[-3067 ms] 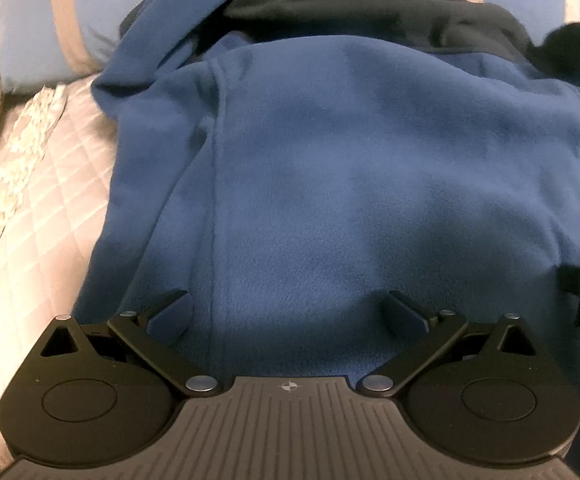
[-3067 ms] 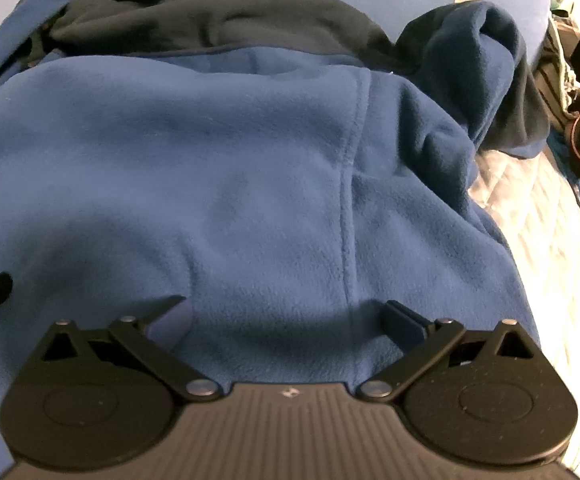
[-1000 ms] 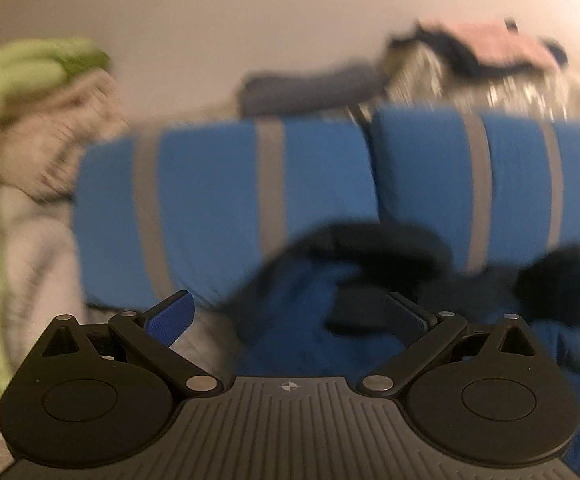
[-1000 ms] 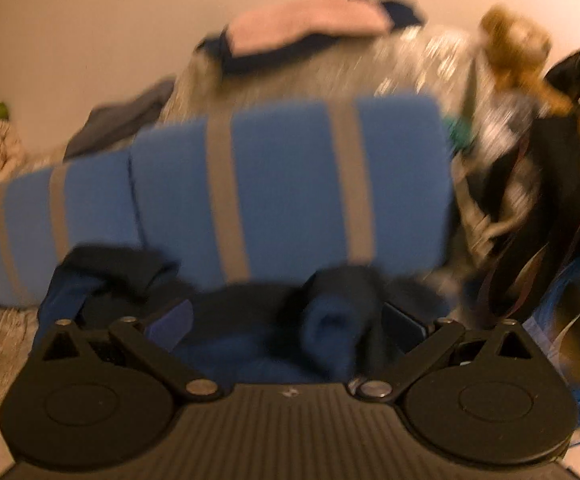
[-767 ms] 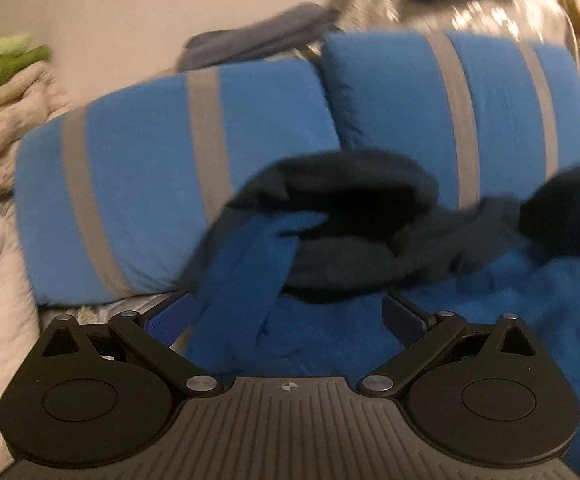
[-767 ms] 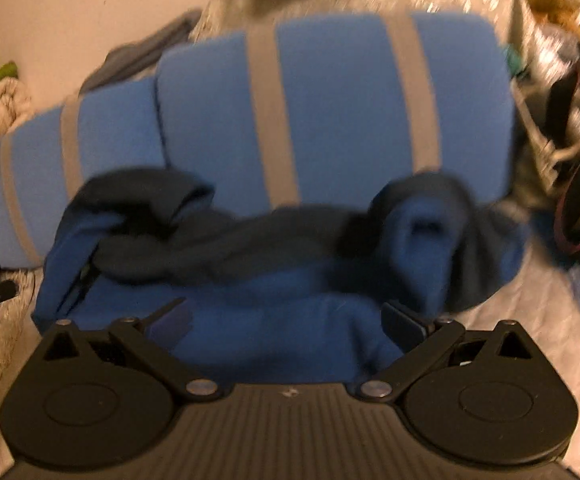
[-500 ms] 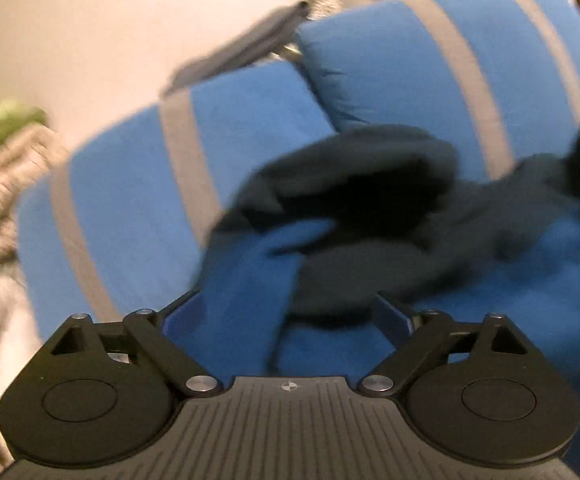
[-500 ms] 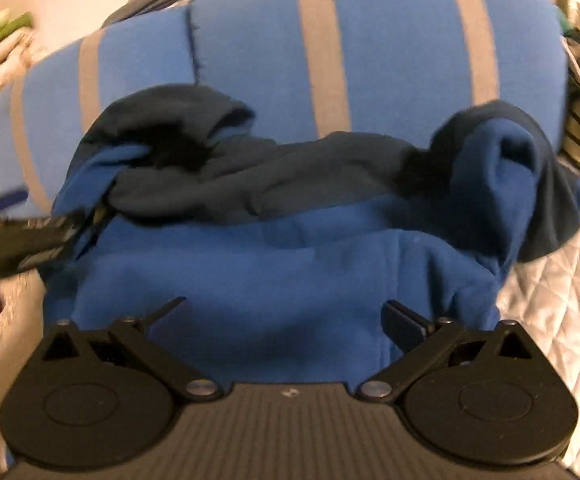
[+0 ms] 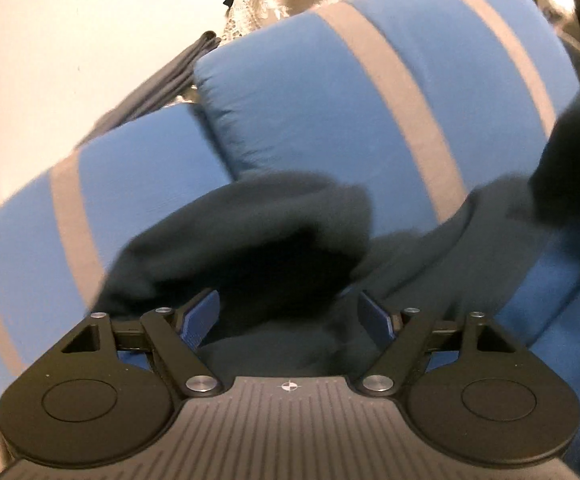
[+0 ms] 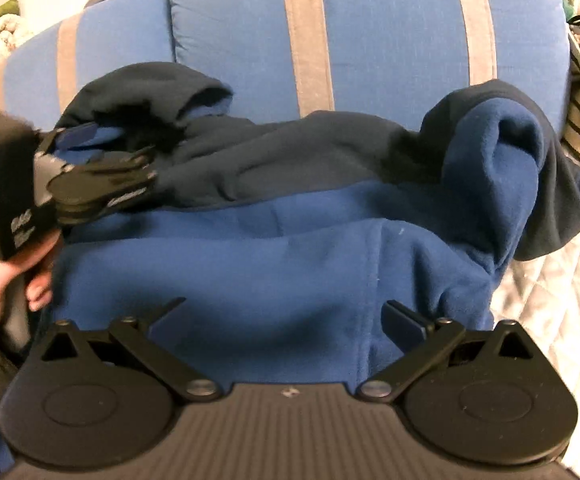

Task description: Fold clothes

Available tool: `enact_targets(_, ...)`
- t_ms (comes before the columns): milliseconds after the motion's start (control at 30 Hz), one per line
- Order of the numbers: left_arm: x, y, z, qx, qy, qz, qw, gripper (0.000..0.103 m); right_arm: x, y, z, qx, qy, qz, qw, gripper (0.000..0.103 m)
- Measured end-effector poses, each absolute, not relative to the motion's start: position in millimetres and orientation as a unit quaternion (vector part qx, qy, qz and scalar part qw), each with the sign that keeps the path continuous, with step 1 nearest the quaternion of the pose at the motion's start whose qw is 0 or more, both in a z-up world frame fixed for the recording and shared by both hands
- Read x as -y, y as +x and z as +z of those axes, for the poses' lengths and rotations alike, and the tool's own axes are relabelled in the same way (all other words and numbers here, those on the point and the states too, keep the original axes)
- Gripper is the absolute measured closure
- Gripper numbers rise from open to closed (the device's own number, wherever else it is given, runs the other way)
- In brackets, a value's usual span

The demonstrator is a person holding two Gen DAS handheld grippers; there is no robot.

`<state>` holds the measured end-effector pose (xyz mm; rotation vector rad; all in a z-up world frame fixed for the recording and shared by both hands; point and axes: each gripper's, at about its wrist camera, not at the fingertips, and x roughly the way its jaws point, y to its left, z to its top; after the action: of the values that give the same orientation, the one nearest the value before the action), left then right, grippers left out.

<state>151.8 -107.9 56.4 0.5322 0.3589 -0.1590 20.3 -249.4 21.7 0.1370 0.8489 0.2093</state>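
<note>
Bed point(image 10: 550, 292) with pale quilted cover. Blue fleece jacket point(image 10: 250, 264) lies spread on it, dark collar end bunched toward the head. Two blue pillows point(image 10: 390, 32) with grey stripes sit behind it, jacket's dark edge resting against them.

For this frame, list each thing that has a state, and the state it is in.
fleece jacket: spread on the bed, unfolded, dark sleeves bunched at both shoulders.
left gripper: jaws closing around the dark left sleeve, not yet pinching.
right gripper: open, empty, over the jacket body.
striped pillows: propped behind the jacket.
</note>
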Motion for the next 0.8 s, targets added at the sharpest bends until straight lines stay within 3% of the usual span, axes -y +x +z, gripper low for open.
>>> enact_targets(167, 128, 172, 59, -0.184, 0.231, -0.032, 0.955, 0.027, 250, 20, 22, -0.41, 0.054, 0.091, 0.906, 0.0)
enact_targets(233, 125, 187, 62, -0.199, 0.194, -0.005, 0.961, 0.034, 246, 19, 22, -0.399, 0.029, 0.077, 0.913, 0.0)
enact_targets(300, 110, 195, 71, -0.229, 0.141, 0.008, 0.963, 0.089, 242, 18, 22, -0.388, 0.0, 0.062, 0.919, 0.0)
enact_targets(333, 101, 199, 75, -0.246, 0.116, 0.012, 0.962, 0.096, 240, 18, 22, -0.384, -0.009, 0.059, 0.922, 0.0)
enact_targets(400, 81, 200, 84, -0.263, 0.071, 0.011, 0.962, 0.098, 239, 18, 22, -0.38, -0.019, 0.055, 0.923, 0.0)
enact_targets(800, -56, 115, 164, -0.223, 0.079, 0.026, 0.971, 0.099, 233, 16, 23, -0.382, -0.029, 0.035, 0.923, 0.0)
